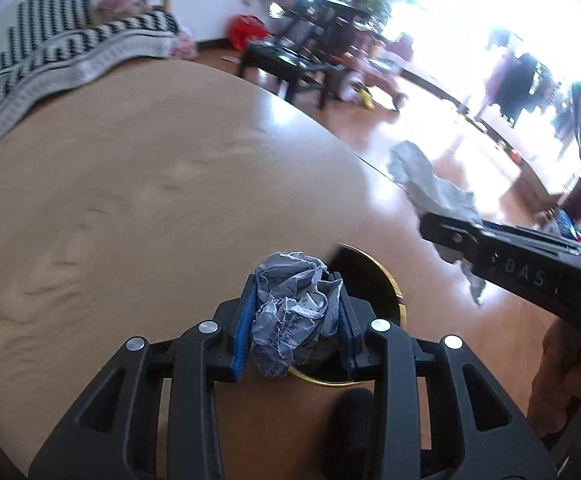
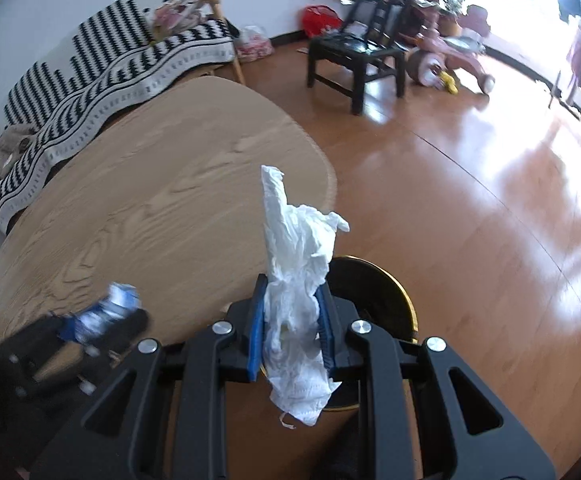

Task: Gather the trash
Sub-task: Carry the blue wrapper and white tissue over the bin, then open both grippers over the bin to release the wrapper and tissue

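Note:
My left gripper (image 1: 295, 312) is shut on a crumpled grey printed wrapper (image 1: 290, 308) and holds it over the near edge of the wooden table (image 1: 130, 184), beside a black bin with a gold rim (image 1: 390, 284). My right gripper (image 2: 292, 320) is shut on a crumpled white tissue (image 2: 298, 264) that sticks up above the fingers, just left of the same bin (image 2: 402, 300). In the left wrist view the right gripper (image 1: 442, 232) shows at the right with the tissue (image 1: 422, 180). In the right wrist view the left gripper (image 2: 106, 316) shows blurred at the lower left with the wrapper.
A sofa with a black and white zigzag throw (image 2: 102, 68) runs along the far side of the table. A black chair (image 2: 354, 56) and a pink toy tricycle (image 2: 450, 56) stand on the glossy wooden floor (image 2: 490, 200) beyond the bin.

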`<state>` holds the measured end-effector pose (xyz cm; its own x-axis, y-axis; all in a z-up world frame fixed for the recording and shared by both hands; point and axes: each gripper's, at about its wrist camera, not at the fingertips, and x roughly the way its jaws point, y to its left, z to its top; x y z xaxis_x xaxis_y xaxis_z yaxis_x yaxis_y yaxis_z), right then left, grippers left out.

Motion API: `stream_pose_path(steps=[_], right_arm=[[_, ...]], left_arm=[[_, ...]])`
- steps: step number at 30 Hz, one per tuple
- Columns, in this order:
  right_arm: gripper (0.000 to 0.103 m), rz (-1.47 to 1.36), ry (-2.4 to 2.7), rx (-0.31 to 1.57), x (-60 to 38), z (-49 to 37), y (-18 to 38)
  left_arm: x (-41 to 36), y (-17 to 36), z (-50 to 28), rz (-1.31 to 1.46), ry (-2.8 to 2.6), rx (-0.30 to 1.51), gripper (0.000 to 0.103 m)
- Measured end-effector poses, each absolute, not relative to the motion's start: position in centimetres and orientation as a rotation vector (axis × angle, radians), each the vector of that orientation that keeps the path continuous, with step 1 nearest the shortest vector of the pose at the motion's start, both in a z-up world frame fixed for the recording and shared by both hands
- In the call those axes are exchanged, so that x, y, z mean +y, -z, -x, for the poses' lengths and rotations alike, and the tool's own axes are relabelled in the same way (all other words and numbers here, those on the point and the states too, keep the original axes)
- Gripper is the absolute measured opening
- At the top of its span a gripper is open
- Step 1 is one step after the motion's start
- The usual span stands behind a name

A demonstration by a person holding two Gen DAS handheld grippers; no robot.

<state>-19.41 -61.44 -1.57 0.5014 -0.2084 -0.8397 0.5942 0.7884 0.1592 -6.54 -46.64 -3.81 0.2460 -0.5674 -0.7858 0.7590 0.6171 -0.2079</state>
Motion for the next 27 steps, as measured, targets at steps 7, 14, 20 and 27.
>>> stream_pose_path(steps=[7, 14, 20, 27], right_arm=[[0.023, -0.510, 0.524, 0.984, -63.8, 20.9, 3.5], [0.023, -0.520, 0.513, 1.016, -63.8, 20.3, 4.0], [0.023, -0.535, 0.519, 1.023, -64.2, 20.1, 4.3], [0.025, -0.559, 0.528, 1.032, -65.0, 20.3, 4.6]], left_arm=[[-50.8, 5.7, 9.0, -0.275, 0.985, 0.986, 0.034], [-51.5, 6.8, 8.4, -0.286, 1.001, 1.003, 0.035], [-51.6, 7.3, 8.4, -0.295, 1.005, 1.011, 0.035], [-52.1, 7.4, 8.0, -0.290, 1.009, 1.013, 0.037]])
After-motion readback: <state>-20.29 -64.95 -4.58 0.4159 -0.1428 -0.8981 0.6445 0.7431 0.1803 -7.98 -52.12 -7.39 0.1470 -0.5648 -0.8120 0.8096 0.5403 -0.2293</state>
